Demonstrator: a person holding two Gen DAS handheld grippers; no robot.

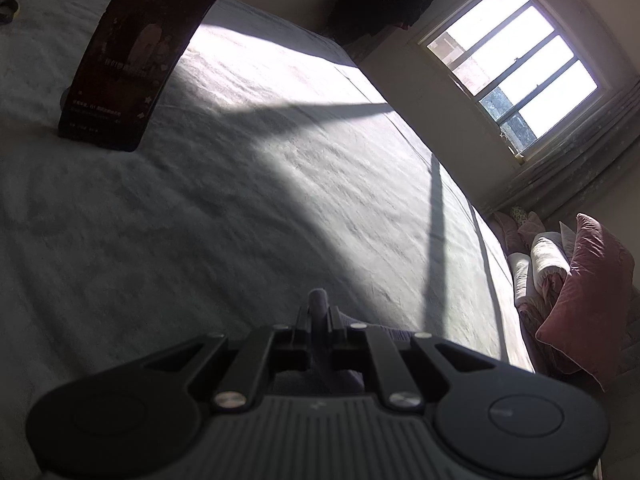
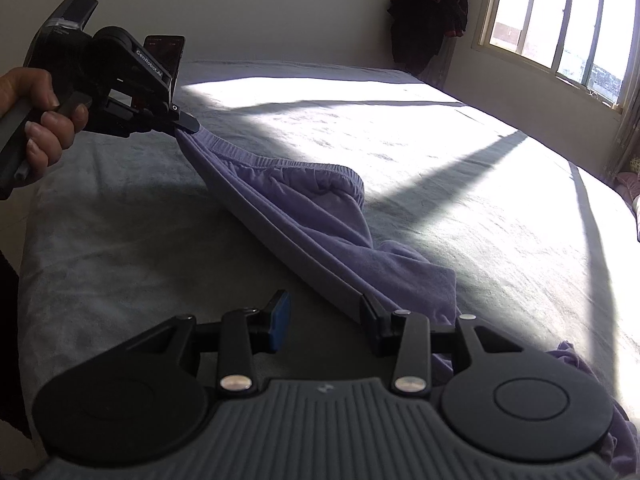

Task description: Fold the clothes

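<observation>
My left gripper (image 2: 188,126) is clamped on the waistband of the purple shorts (image 2: 304,208), lifted above the bed (image 2: 120,240). My right gripper (image 2: 326,322) gapes wide, gripping nothing, beside the hem. Best to pinch that hem, then draw taut.
</observation>
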